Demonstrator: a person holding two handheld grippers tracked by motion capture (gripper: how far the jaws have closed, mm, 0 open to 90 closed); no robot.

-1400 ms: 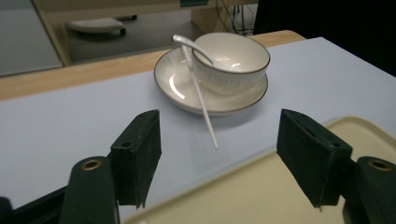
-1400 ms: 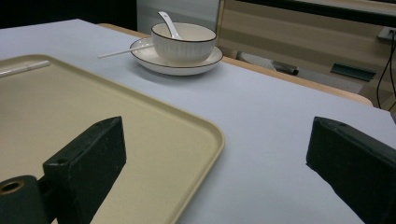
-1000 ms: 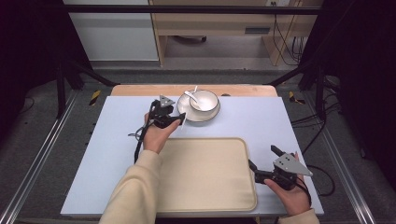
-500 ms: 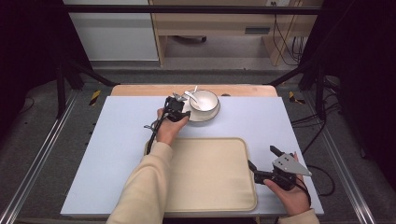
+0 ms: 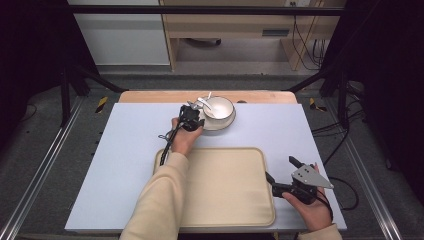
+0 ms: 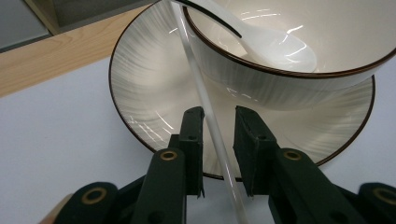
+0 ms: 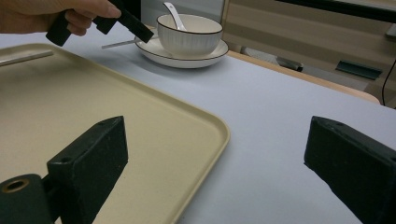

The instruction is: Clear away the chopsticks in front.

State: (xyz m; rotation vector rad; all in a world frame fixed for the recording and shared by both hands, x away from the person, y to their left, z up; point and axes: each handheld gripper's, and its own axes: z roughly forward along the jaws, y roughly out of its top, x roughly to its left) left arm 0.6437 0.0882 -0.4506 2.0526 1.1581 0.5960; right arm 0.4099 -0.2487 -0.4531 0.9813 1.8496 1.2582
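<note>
1. Left gripper [image 6: 218,140] sat over the plate [image 6: 140,84] rim, jaws slightly apart around a thin white rod [image 6: 205,107], not clearly pinching it.
2. Right gripper [image 7: 215,154] was spread wide beside the tray [image 5: 225,185].
3. Bowl [image 5: 219,108] with spoon [image 6: 266,42] was on the plate.

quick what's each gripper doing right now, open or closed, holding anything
Left gripper: open, jaws either side of a thin clear rod by the plate, not clamped.
Right gripper: wide open, holding nothing, beside the tray.

We see a pale blue-grey table [image 5: 125,150] with a wooden strip along its far edge. A beige tray [image 5: 225,185] lies on the near half. At the far middle sits a dark-rimmed saucer [image 5: 220,123], well apart from the tray, with a thin white stick [image 6: 205,112] leaning across its rim.
</note>
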